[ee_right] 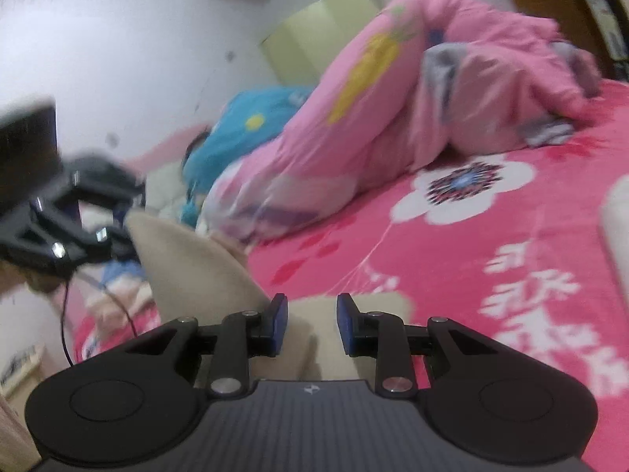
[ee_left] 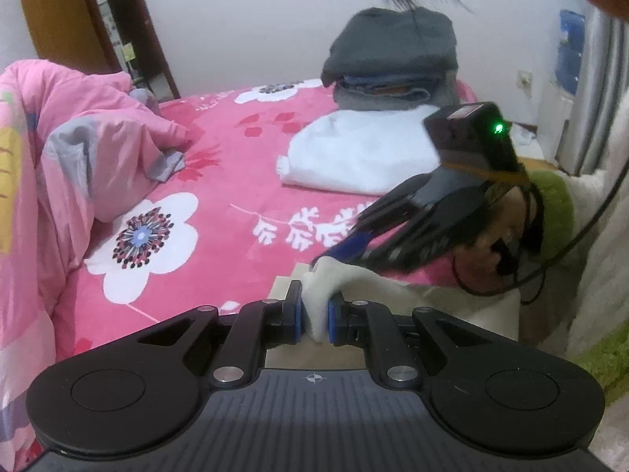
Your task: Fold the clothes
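The task item is a cream garment lying at the near edge of the bed, whose pink flowered sheet serves as the landmark here.

The left gripper has its jaws drawn almost fully together, and its blue pads pinch a bunched fold of the cream fabric. From that pinch the cloth runs toward the right gripper, seen from the left wrist camera just beyond and to the right, over the same bed edge.

In the right wrist view, the right gripper holds its jaws partly apart. A ridge of the cream garment sits in the gap, but the pads do not visibly press on it, so no grasp is confirmed there. The left gripper appears at the far left of this view, lifting a peak of the same cloth.

The governing relation: the garment's stretched edge lies along the line between the two grippers, parallel to the near bed edge. The right gripper is already astride that edge; closing on it appears to be the next requirement before any fold toward the bed centre.

A folded white garment and a dark stack rest farther up the bed.
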Action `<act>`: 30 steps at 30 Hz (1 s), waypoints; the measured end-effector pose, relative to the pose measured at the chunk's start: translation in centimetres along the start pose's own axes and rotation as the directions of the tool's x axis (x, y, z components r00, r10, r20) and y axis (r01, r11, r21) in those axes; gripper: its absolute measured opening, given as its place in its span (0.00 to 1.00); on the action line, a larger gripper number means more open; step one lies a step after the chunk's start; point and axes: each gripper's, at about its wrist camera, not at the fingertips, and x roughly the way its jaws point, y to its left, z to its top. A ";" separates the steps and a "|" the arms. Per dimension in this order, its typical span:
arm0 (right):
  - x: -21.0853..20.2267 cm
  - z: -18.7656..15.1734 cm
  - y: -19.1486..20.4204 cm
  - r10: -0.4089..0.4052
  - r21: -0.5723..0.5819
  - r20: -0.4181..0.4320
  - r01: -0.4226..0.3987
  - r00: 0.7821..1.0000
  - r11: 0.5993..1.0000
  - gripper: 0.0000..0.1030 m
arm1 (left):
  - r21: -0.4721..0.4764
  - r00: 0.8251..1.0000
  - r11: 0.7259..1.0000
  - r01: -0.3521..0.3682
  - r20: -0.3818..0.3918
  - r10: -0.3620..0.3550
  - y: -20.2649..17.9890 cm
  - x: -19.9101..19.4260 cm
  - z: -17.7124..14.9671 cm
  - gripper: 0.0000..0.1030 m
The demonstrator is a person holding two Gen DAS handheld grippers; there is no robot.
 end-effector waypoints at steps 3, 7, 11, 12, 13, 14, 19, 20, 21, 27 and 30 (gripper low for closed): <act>0.0 0.1 -0.2 0.052 -0.020 -0.060 -0.053 0.997 0.998 0.25 | -0.009 1.000 1.000 -0.003 0.013 0.004 0.1 -0.2 0.2 0.10; 2.4 0.0 -0.5 0.175 0.021 -0.158 -0.174 0.972 0.985 0.16 | -0.017 1.000 1.000 0.006 0.015 -0.006 0.5 0.4 0.6 0.10; 4.5 0.2 -1.9 0.306 0.140 -0.185 -0.283 0.934 0.949 0.12 | -0.039 1.000 0.999 0.024 0.018 -0.023 1.6 1.5 1.1 0.10; 4.7 0.1 -2.4 0.334 0.180 -0.185 -0.303 0.924 0.936 0.11 | -0.047 0.999 0.998 0.029 0.020 -0.028 1.9 1.9 1.2 0.10; 5.0 0.1 -2.8 0.362 0.220 -0.184 -0.321 0.914 0.921 0.11 | -0.053 0.999 0.998 0.034 0.022 -0.033 2.2 2.3 1.2 0.10; 5.3 0.0 -3.3 0.390 0.259 -0.182 -0.339 0.903 0.905 0.11 | -0.060 0.999 0.997 0.042 0.023 -0.041 2.4 2.7 1.3 0.10; 5.7 -0.8 -5.3 0.466 0.434 -0.161 -0.361 0.870 0.825 0.11 | -0.118 0.996 0.989 0.093 0.000 -0.094 3.5 6.3 1.2 0.10; 5.8 -1.0 -5.7 0.471 0.469 -0.159 -0.354 0.868 0.809 0.11 | -0.134 0.994 0.985 0.105 -0.013 -0.107 3.7 7.4 1.1 0.11; 5.8 -1.2 -6.2 0.473 0.503 -0.158 -0.342 0.867 0.794 0.10 | -0.149 0.992 0.982 0.116 -0.026 -0.121 3.9 8.4 1.0 0.11; 3.3 -2.0 -6.9 0.381 0.545 -0.176 -0.232 0.908 0.806 0.08 | -0.242 0.976 0.959 0.150 -0.122 -0.183 5.1 12.5 0.0 0.13; 0.4 -2.8 -7.1 0.315 0.551 -0.184 -0.168 0.931 0.818 0.16 | -0.285 0.968 0.946 0.156 -0.146 -0.204 5.7 13.3 -0.4 0.15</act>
